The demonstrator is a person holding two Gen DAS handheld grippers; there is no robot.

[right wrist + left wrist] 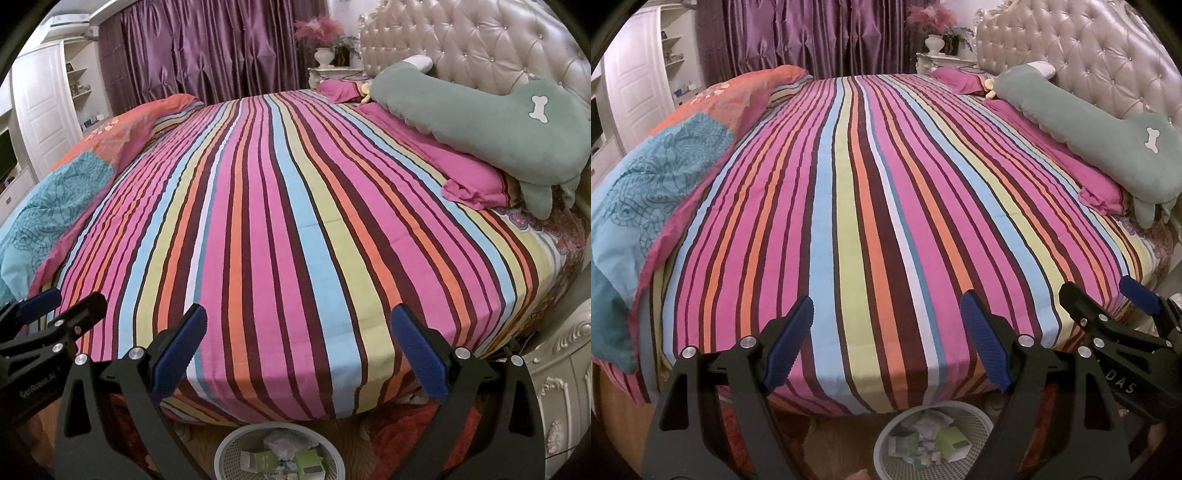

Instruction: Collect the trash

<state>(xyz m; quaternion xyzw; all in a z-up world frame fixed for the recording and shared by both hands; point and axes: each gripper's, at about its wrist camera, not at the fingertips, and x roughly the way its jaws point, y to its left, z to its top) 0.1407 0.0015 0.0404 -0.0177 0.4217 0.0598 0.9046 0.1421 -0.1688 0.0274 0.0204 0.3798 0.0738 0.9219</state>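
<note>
Both claws, left and right, are hanging wide and empty over your one bin, two pink pillows lying on the bed.

White round waste basket with perforated lattice wall stands upright on the wooden floor, just below the striped bed's near edge, partly cut off by the bottom of both views. It holds trash: crumpled white paper, pale green and white small cartons lying tilted, piled loosely inside the rim. In the right wrist view the basket shows green boxes toward its right side and crumpled paper at centre.
</note>
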